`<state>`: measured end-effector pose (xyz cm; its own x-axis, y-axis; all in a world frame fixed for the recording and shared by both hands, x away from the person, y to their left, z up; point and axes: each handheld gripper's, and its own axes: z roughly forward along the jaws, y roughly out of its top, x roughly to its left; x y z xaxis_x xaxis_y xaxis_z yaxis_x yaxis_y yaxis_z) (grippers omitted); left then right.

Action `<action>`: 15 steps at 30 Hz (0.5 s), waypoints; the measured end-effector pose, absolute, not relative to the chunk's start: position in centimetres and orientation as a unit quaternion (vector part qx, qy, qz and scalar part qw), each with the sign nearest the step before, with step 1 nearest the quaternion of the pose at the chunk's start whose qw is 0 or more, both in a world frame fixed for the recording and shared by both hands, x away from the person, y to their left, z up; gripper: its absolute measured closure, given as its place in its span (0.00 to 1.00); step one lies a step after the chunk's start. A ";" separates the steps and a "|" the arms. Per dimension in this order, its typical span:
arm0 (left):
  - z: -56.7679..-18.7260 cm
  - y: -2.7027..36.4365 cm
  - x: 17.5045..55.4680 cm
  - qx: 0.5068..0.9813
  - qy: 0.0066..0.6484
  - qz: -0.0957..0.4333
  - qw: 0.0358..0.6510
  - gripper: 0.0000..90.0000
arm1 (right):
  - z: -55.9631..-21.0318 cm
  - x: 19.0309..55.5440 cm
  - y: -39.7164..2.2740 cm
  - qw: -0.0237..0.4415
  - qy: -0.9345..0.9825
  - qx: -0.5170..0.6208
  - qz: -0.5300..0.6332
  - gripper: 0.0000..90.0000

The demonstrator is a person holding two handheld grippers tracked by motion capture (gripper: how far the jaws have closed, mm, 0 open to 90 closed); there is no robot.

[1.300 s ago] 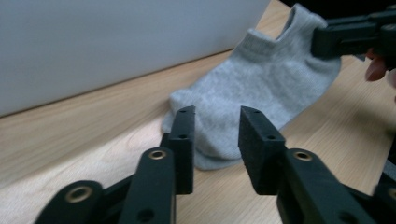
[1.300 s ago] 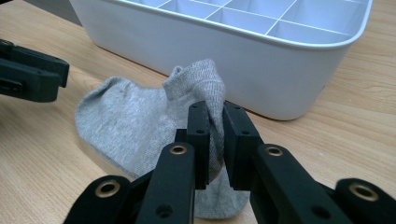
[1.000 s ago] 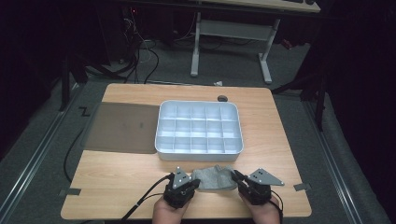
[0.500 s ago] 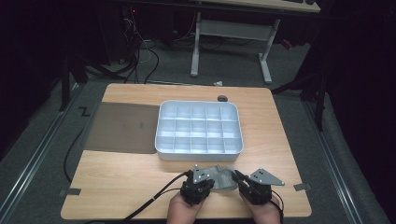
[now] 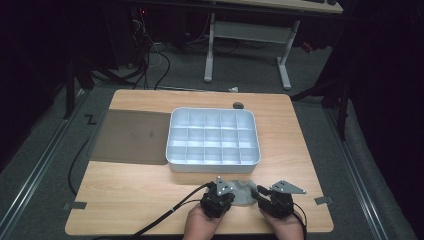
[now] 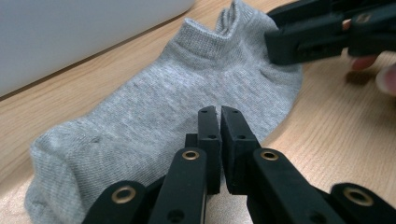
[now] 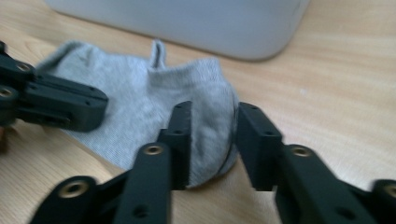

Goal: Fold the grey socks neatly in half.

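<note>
A grey ankle sock (image 5: 243, 191) lies flat on the wooden table, just in front of the white tray. In the left gripper view the sock (image 6: 154, 102) spreads under my left gripper (image 6: 219, 112), whose jaws stand shut over its near edge, with nothing seen between the tips. My right gripper (image 7: 212, 112) has just been opening its jaws; the sock's end (image 7: 205, 107) lies between them and the pads stand off it. From above, the left gripper (image 5: 233, 195) and the right gripper (image 5: 256, 193) face each other across the sock.
The white tray (image 5: 215, 167) of several compartments stands mid-table, its wall (image 7: 210, 28) close behind the sock. A dark mat (image 5: 130, 137) lies left of it. A small dark round thing (image 5: 238, 105) sits at the far edge. Tape bits (image 5: 323, 200) mark the near corners.
My left gripper has moved right, toward the right gripper, and the sock spans a shorter stretch between them. The right hand has sunk slightly.
</note>
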<state>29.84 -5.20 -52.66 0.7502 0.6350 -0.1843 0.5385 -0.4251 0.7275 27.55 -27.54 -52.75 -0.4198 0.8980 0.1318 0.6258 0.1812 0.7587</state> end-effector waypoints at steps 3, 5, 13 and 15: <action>-52.7 -5.2 29.8 0.843 0.347 0.064 0.407 0.97 | -53.1 27.6 -27.6 0.166 0.746 0.517 0.386 0.62; -52.7 -5.1 29.8 0.842 0.347 0.065 0.408 0.97 | -53.1 27.6 -27.5 0.167 0.745 0.521 0.381 0.60; -52.7 -5.1 29.8 0.843 0.346 0.066 0.407 0.97 | -53.2 27.6 -26.9 0.153 0.757 0.507 0.383 0.91; -52.6 -5.2 29.8 0.841 0.348 0.064 0.409 0.96 | -53.1 27.6 -27.0 0.153 0.757 0.506 0.384 0.92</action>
<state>29.75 -5.19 -52.57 0.7493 0.6381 -0.1768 0.5330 -0.4227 0.7330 27.58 -27.03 -53.11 -0.4419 0.8833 0.1567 0.6476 0.1932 0.7371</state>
